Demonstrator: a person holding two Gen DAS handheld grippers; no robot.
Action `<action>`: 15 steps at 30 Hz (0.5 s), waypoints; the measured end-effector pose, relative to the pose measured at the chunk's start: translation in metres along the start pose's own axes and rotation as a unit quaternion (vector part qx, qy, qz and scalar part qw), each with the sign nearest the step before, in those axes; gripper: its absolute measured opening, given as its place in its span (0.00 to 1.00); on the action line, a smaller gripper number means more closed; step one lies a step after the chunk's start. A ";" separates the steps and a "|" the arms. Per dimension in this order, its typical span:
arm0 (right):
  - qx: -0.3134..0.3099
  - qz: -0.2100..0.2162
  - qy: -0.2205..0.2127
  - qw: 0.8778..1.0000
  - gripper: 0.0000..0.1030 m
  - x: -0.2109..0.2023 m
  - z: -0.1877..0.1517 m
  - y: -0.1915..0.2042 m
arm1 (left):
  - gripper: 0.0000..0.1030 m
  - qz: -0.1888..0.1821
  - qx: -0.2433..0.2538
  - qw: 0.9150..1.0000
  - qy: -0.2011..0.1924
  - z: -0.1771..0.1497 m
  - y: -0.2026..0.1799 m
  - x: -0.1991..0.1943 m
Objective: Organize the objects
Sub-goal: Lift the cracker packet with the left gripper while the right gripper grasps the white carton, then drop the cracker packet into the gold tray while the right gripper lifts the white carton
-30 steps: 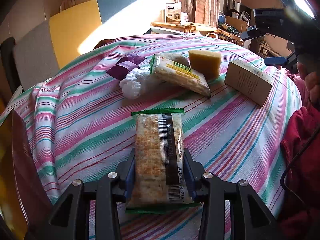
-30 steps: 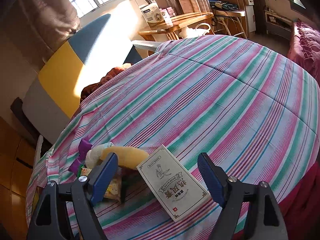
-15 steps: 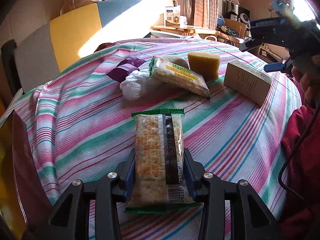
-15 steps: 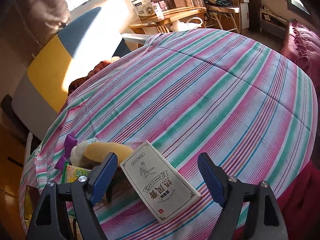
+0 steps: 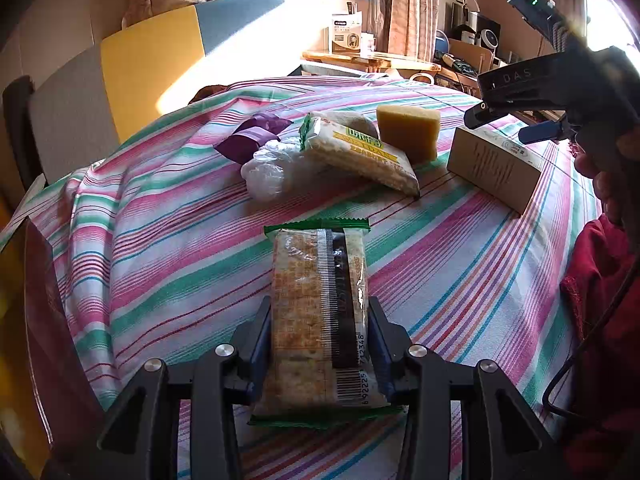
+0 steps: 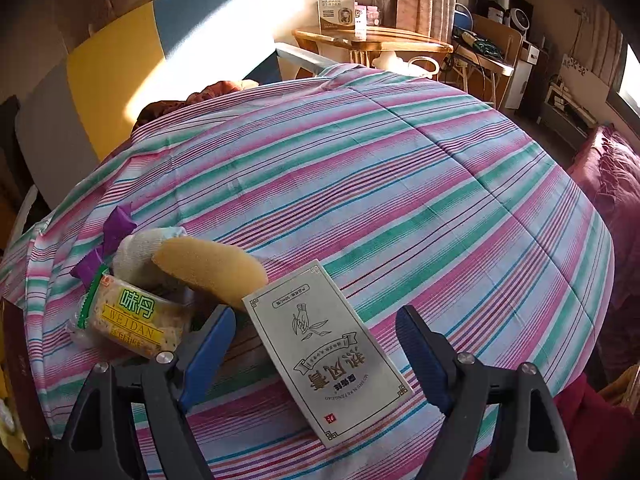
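A cracker packet (image 5: 319, 312) with green crimped ends is clamped lengthwise between the blue pads (image 5: 261, 330) of the left hand-held gripper (image 5: 319, 336), the jaws being closed against its two long sides. The packet's barcoded end lies nearest the camera, and its far end projects over the striped bedcover (image 5: 160, 248).

Beyond it, a loose cluster is seen on the bedcover: a second cracker packet (image 5: 358, 152) labelled WEIDAN, propped at a tilt, with a crumpled clear plastic bag (image 5: 272, 168) touching its left side, a purple wrapper (image 5: 252, 138) just behind the bag, and a yellow sponge (image 5: 408, 132) just to the right. A pale rolled cloth (image 6: 138, 252) is tucked behind the sponge in the right wrist view.

A white box (image 6: 326, 348) printed with Chinese characters lies flat on the bedcover, near the sponge. The right hand-held gripper (image 6: 314, 354) is held over it with its jaws spread wide, wider than the box, and nothing is gripped; whether the pads touch the box cannot be told.

A wooden side table (image 6: 372, 42) carrying a carton is visible in the background.
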State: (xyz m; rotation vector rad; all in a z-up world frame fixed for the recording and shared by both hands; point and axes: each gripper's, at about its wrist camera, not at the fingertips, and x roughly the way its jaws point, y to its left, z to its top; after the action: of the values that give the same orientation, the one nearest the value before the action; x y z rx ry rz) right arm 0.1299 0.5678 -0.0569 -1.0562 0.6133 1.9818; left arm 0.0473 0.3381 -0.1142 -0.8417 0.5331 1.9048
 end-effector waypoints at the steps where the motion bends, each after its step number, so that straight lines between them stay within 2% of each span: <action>1: -0.006 -0.003 0.002 1.000 0.81 0.001 0.000 0.001 | 0.43 0.000 0.000 1.000 0.000 0.000 0.000 0.000; 11: -0.044 -0.038 0.030 0.998 0.80 0.015 -0.005 0.011 | 0.44 -0.001 0.000 1.000 0.000 0.000 0.000 0.000; 12: -0.048 -0.041 0.037 0.997 0.64 0.018 -0.006 0.011 | 0.43 -0.002 0.000 1.000 -0.001 0.000 0.000 0.000; 13: -0.051 -0.047 0.045 0.997 0.55 0.021 -0.007 0.011 | 0.43 -0.003 0.001 1.000 0.000 0.000 0.000 0.000; 14: -0.050 -0.047 0.051 0.996 0.50 0.023 -0.008 0.011 | 0.42 -0.001 0.004 1.000 0.002 0.000 -0.001 0.000; 15: -0.048 -0.044 0.050 0.997 0.50 0.023 -0.008 0.009 | 0.41 0.000 0.005 1.000 0.006 0.002 -0.001 0.000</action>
State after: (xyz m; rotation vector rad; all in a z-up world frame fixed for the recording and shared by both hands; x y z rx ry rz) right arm 0.1178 0.5666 -0.0803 -1.2264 0.5197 1.9063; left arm 0.0476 0.3394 -0.1130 -0.8484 0.5491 1.8958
